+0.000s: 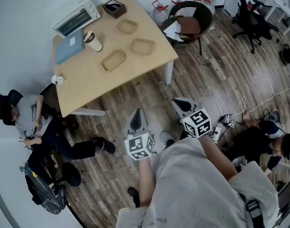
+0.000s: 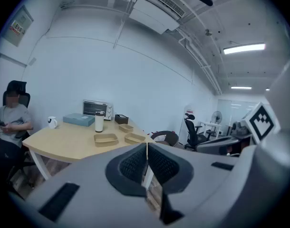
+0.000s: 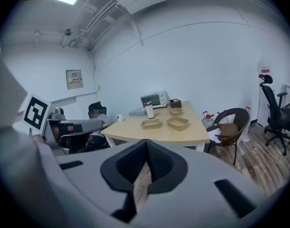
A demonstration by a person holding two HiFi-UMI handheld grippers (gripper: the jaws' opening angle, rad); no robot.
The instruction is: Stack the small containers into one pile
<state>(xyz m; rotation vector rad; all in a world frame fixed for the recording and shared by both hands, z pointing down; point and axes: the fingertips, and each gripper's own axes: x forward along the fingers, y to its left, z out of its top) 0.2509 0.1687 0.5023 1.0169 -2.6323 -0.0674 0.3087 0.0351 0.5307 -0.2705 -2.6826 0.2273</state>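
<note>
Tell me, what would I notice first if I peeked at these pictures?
Probably the big wooden table in the upper left of the head view, with three shallow brown trays lying apart on it. Closer in, over the wood floor, the left claw and right claw are both shut and empty.

Light wooden table (image 1: 88, 87) bears three shallow tan rectangular containers, all apart: nearest container (image 1: 113, 60); middle container (image 1: 143, 46); farthest container (image 1: 127, 26); white toaster oven (image 1: 76, 14); flat blue box (image 1: 69, 46); dark-lidded white tumbler (image 1: 93, 41); dark brown box (image 1: 114, 7); white mug (image 1: 57, 80) at the edge.
</note>
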